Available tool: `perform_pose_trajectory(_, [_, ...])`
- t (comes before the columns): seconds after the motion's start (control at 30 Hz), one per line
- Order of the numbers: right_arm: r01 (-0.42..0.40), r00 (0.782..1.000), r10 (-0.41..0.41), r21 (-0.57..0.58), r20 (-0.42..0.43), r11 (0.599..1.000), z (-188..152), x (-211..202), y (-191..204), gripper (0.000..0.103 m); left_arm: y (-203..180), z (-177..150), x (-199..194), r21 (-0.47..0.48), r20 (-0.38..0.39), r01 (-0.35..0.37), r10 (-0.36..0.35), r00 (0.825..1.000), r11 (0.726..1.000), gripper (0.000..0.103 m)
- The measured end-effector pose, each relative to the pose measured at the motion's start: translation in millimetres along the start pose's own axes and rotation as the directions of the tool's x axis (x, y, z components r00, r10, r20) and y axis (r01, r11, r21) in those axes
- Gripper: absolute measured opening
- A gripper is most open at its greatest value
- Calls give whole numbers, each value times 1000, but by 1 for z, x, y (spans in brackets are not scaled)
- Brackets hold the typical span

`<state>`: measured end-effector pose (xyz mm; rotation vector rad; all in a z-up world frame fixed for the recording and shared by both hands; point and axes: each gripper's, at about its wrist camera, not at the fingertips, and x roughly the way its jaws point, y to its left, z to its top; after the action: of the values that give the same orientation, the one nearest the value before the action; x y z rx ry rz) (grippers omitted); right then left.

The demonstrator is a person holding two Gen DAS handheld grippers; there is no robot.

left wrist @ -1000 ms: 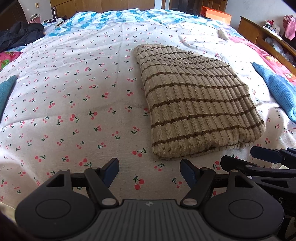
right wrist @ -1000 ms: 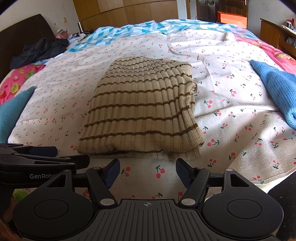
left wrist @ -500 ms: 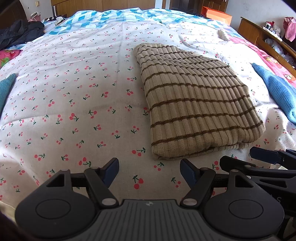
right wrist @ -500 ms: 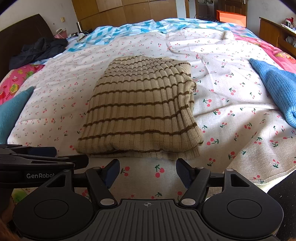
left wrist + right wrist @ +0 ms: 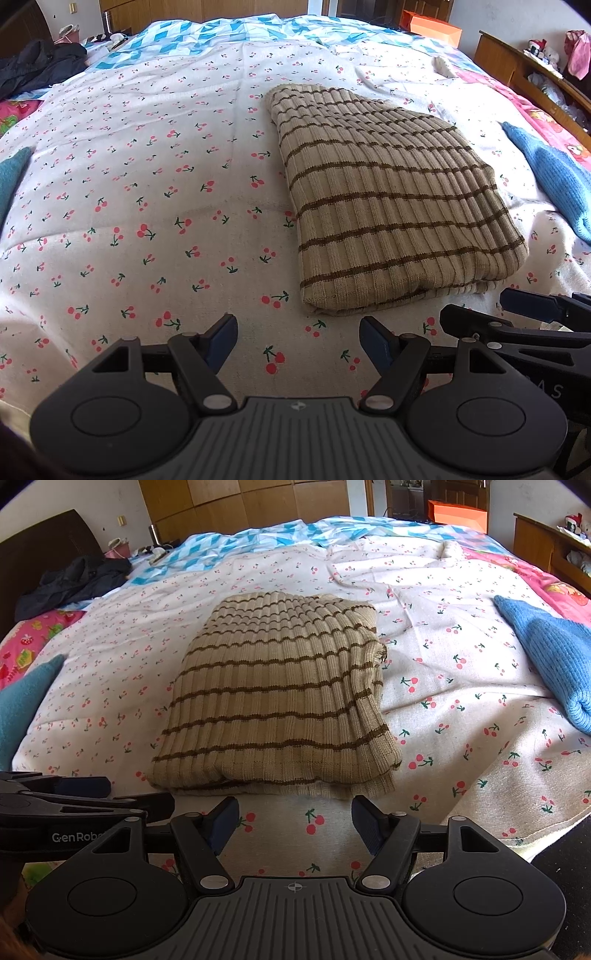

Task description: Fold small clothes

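1. Here the striped sweater (image 5: 273, 716) lies folded into a compact, thick rectangle on the cherry-print sheet (image 5: 147, 206), just ahead of both tools and touched by neither.
2. The left gripper (image 5: 297, 341) hovers with fingers spread and empty, to the left of the sweater's near edge; the right gripper (image 5: 293, 819) is likewise spread and empty, centred on that edge.
3. Judgement: the fold looks nearly complete. If a tidy-up is wanted, pinch all layers of the near edge together, low against the sheet, so no single ply slides out.
4. The sweater is a ribbed knit, beige with thin brown stripes, soft and bulky; its near edge shows stacked plies.
5. A blue knit garment (image 5: 546, 657) lies well apart at right.
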<state>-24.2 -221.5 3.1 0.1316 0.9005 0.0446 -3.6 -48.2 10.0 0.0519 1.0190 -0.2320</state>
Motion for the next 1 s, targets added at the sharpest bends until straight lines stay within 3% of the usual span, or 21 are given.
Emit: perform_pose_trajectory(1.0, [0,1000,0,2,-4,1000,-1,0,0,69,1,-1,-2,-5,1,-7,7,1000,1000,77])
